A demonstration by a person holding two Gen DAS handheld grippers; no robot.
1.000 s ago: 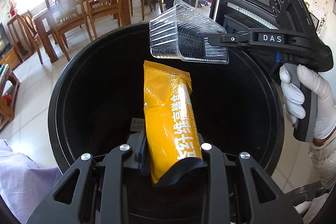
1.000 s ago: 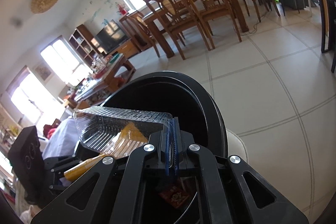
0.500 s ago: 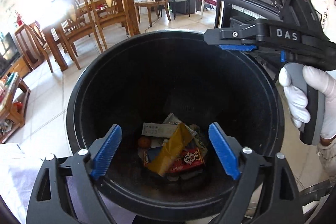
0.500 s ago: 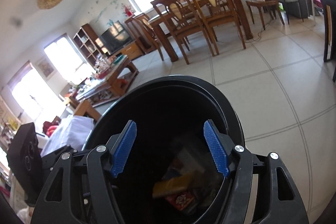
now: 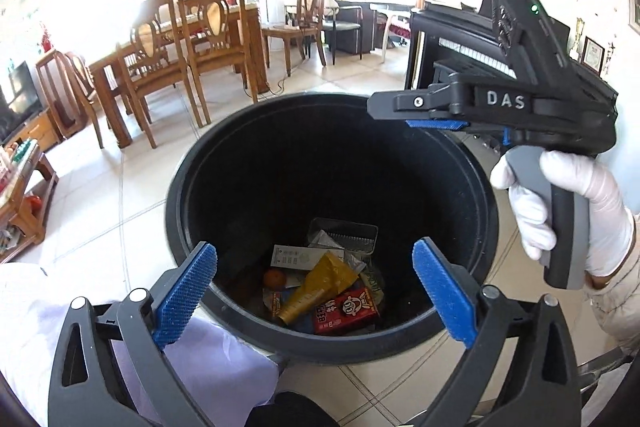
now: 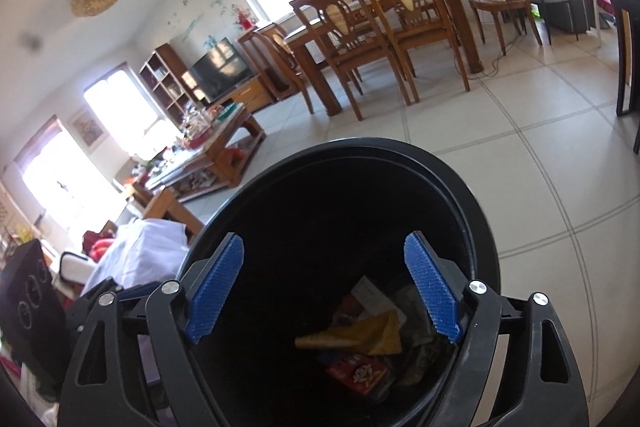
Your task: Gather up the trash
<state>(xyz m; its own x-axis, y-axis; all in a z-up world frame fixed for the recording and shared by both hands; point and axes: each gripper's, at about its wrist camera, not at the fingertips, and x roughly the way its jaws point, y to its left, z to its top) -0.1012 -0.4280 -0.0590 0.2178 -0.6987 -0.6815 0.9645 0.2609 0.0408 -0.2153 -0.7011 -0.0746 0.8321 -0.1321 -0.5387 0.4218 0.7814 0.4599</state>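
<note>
A black round trash bin point(image 5: 188, 195) stands on the tiled floor; it also shows in the right wrist view point(image 6: 476, 211). At its bottom lie a yellow snack packet point(image 5: 320, 283), a clear plastic tray point(image 5: 344, 233), a red carton point(image 5: 346, 309), a white slip and a small orange. The packet point(image 6: 360, 337) and the red carton point(image 6: 358, 373) show in the right wrist view too. My left gripper point(image 5: 316, 291) is open and empty above the bin's near rim. My right gripper point(image 6: 324, 287) is open and empty over the bin; it shows side-on in the left wrist view point(image 5: 436, 115).
A wooden dining table with chairs point(image 5: 188, 39) stands behind the bin. A low coffee table point(image 6: 208, 155) with clutter is to the left. White cloth point(image 5: 208, 359) lies by the bin's near side. A dark piano point(image 5: 452, 27) is at the right.
Both grippers opened and let go: the yellow packet and the clear tray dropped into the bin. Both grippers have since pulled back and up from the bin.
</note>
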